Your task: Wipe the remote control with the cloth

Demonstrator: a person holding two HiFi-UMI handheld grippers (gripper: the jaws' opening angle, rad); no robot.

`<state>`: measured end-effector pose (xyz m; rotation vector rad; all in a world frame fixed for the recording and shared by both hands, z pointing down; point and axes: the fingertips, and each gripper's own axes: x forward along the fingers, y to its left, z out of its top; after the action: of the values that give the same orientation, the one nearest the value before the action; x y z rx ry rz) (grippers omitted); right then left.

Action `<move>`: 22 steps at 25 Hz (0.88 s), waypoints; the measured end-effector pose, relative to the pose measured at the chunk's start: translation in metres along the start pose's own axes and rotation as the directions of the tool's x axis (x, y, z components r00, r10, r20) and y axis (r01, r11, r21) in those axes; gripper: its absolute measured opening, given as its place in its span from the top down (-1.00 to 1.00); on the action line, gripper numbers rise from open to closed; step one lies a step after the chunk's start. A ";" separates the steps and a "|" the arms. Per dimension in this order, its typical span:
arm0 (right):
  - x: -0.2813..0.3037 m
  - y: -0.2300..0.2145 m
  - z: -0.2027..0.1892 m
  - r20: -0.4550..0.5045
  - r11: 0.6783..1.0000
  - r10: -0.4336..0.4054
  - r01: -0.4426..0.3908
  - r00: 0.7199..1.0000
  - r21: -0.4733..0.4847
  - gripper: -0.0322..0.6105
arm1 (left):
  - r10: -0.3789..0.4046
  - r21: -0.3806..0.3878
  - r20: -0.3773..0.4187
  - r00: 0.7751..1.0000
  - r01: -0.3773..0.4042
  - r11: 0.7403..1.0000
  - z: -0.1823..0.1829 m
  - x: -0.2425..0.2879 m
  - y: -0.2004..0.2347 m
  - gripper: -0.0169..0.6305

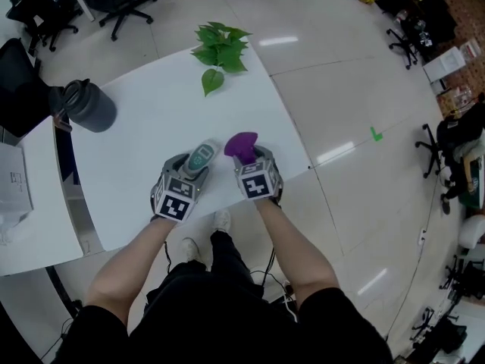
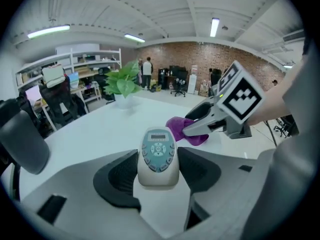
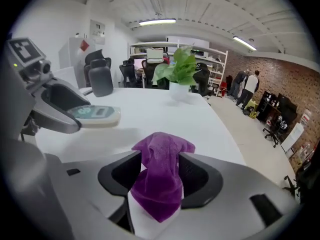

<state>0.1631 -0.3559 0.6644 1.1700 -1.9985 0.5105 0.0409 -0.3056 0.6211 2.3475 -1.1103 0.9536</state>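
Gripping the remote control by its two long sides, the fingers of the left gripper were part closed, both pads against the white casing. The teal button face was up and the small display end pointed away from the fingers. The remote was held clear of the worktop, with a shadow under it.

Right gripper: fingers spread wide, not clamping. The purple cloth stood bunched in the gap between them, its top poking out past the fingertips and its lower end hanging down towards the body of the gripper. The cloth was near the far end of the remote, just right of the left fingers, and apart from it.

Beyond both pairs of fingers: a leafy green plant at the far edge of the worktop. Well left of the left fingers: a dark bottle. Farther out: office chairs on the floor.
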 end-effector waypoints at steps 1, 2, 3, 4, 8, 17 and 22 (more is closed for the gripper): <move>0.007 -0.001 -0.003 -0.023 1.000 0.003 -0.003 1.000 -0.004 0.09 | 0.007 0.009 0.011 1.000 -0.007 1.000 0.002 -0.007 -0.001 0.20; 0.014 -0.004 -0.005 -0.041 1.000 0.002 -0.002 0.999 -0.009 0.09 | 0.015 0.019 0.022 1.000 -0.015 1.000 0.005 -0.013 -0.002 0.20; 0.018 -0.007 -0.005 -0.051 1.000 -0.004 0.003 0.999 -0.015 0.09 | 0.022 0.029 0.033 0.999 -0.023 0.999 0.007 -0.019 -0.003 0.20; 0.021 -0.011 -0.004 -0.052 1.000 -0.010 0.009 0.999 -0.021 0.09 | 0.028 0.040 0.043 0.999 -0.030 0.999 0.010 -0.025 -0.004 0.20; 0.006 -0.011 0.008 -0.007 1.000 -0.009 0.009 1.000 0.003 0.46 | 0.043 0.092 0.083 0.996 -0.051 0.994 0.016 -0.051 -0.007 0.20; -0.166 0.121 0.089 0.346 0.974 0.211 -0.166 0.914 -0.155 0.48 | 0.054 0.221 0.191 0.980 -0.096 0.970 0.008 -0.128 -0.020 0.20; -0.228 0.223 0.100 0.316 0.910 0.375 -0.280 0.872 -0.305 0.48 | 0.038 0.321 0.246 0.969 -0.118 0.940 -0.003 -0.175 -0.042 0.21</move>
<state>-0.0022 -0.1807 0.4318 0.8092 -2.5283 0.1961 -0.0076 -0.1851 0.4968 2.7702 -1.2200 0.9734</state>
